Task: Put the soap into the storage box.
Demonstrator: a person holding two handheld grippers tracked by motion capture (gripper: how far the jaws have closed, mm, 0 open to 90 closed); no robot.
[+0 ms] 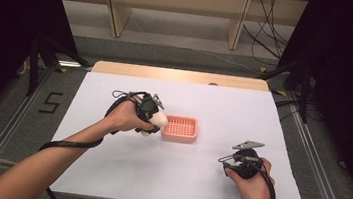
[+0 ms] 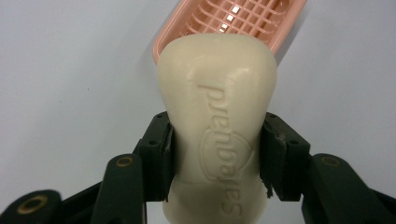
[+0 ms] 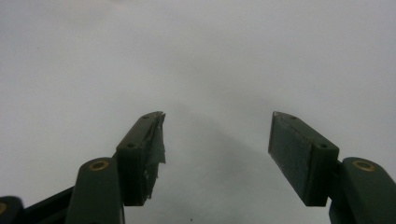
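The left tool [image 1: 154, 122] grips a cream bar of soap [image 1: 157, 121], its 2 black jaws pressed against the bar's 2 long sides. In the left gripper view the soap [image 2: 217, 107] stands up between the pads [image 2: 275, 156], which clamp it at its narrowed waist, so the broad rounded end sticks out beyond the jaw tips. Raised lettering and a shield mark run along the face that looks at the camera.

From the high view, the person's left hand [image 1: 124, 116] holds that tool over the white desk [image 1: 176, 175], and the soap sits just beside the left edge of a pink soap dish [image 1: 180, 128]. Whether the bar touches the dish rim cannot be told from there. The dish rests flat near the middle of the desk, and its floor is an open grid. In the left gripper view the pink dish [image 2: 289, 21] lies beyond the bar's far end, with part of its grid showing above the soap.

The right tool [image 1: 228, 158] is well apart from the dish, at the near right part of the desk, held in the person's right hand [image 1: 253, 181]. Its jaws stand wide apart with nothing between them; in the right gripper view the 2 pads [image 3: 299, 156] frame only the bare white desk surface [image 3: 210, 56].
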